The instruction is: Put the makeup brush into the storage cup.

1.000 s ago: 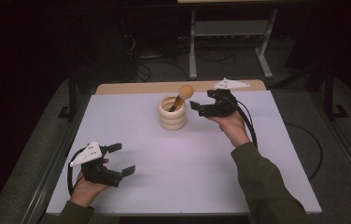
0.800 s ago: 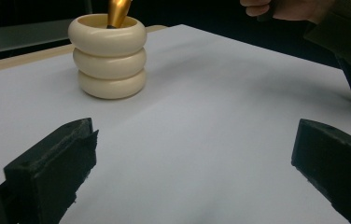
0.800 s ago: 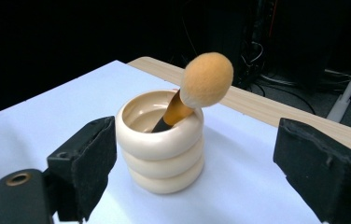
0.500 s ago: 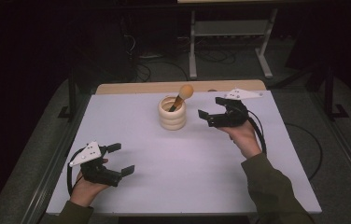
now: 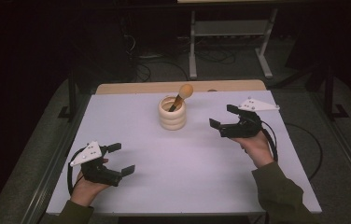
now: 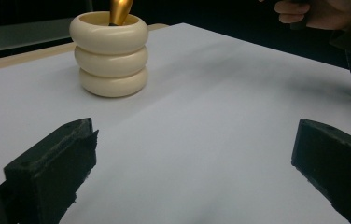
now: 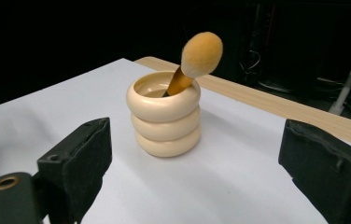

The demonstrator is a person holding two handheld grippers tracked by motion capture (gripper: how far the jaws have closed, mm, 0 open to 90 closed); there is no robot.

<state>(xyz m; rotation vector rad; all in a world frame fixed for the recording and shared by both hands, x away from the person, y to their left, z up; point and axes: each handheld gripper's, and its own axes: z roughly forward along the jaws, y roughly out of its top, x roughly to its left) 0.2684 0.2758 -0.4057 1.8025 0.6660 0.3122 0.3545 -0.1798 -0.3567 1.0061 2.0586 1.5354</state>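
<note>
A cream holder (image 5: 172, 113) shaped like three stacked rings stands at the back middle of the white table (image 5: 187, 182). A brush (image 5: 186, 90) with a fluffy orange head leans in it, head up and to the right. My right gripper (image 5: 220, 116) hovers open to the right of the holder, apart from it, jaws pointing at it. In the right gripper view the holder (image 7: 164, 116) and brush (image 7: 201, 46) sit between my wide jaws (image 7: 194, 144). My left gripper (image 5: 123, 158) rests open at the front left; its view shows the holder (image 6: 109, 56) far ahead of the gripper (image 6: 194, 144).
A wooden strip (image 5: 131, 87) runs along the table's far edge. Behind it stand a metal frame (image 5: 229, 28) and floor cables (image 5: 150, 56). The other hand (image 6: 318, 11) shows at the top right of the left gripper view.
My right gripper has drawn back from beside the holder, moving right and toward the person, still open. The left gripper and the brush have not moved.
</note>
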